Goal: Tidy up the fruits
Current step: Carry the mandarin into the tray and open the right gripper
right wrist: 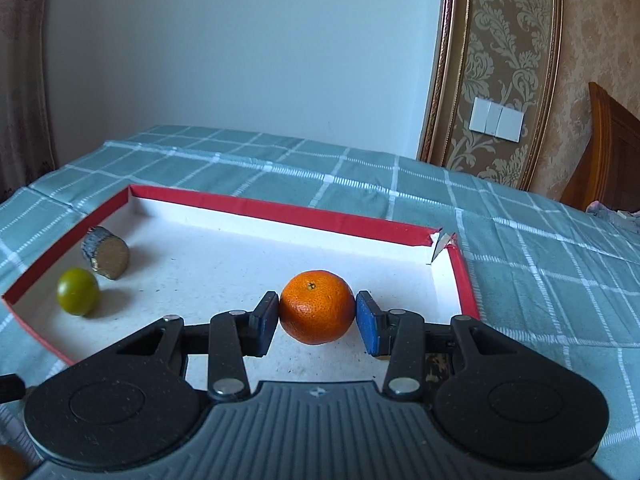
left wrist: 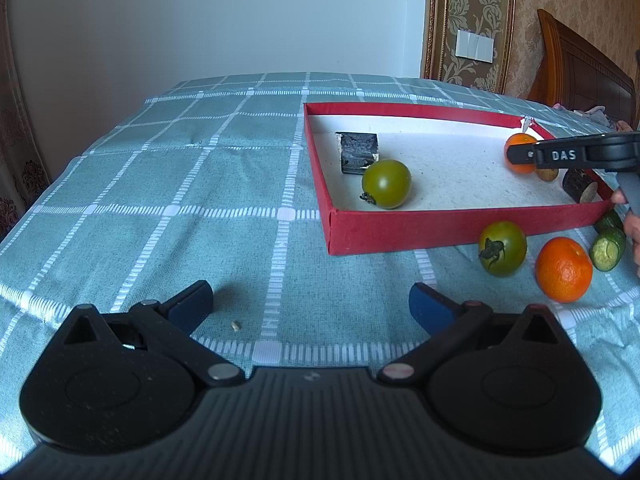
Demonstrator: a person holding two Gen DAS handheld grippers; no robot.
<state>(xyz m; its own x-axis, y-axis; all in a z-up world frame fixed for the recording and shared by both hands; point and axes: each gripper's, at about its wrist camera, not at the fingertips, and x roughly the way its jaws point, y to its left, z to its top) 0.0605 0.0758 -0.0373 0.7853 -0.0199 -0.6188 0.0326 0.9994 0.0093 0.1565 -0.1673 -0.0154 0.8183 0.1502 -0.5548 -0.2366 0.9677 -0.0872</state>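
Observation:
A red shallow box (left wrist: 460, 228) with a white floor lies on the checked cloth; it also shows in the right wrist view (right wrist: 280, 210). My right gripper (right wrist: 317, 316) is shut on an orange mandarin (right wrist: 317, 306) and holds it over the box floor near the right wall. In the left wrist view that mandarin (left wrist: 518, 152) sits behind the right gripper's finger (left wrist: 560, 156). A green tomato (left wrist: 386, 183) lies inside the box (right wrist: 77, 291). Outside, in front of the box, lie a second green tomato (left wrist: 503, 248), a second mandarin (left wrist: 563, 269) and cucumber pieces (left wrist: 608, 248). My left gripper (left wrist: 310, 304) is open and empty above the cloth.
A dark log piece (left wrist: 357, 153) lies in the box near the green tomato (right wrist: 105, 258). Another log piece (left wrist: 580, 186) and a small brownish fruit (left wrist: 547, 174) lie at the box's right wall. The table's left edge falls off toward a curtain (left wrist: 16, 152).

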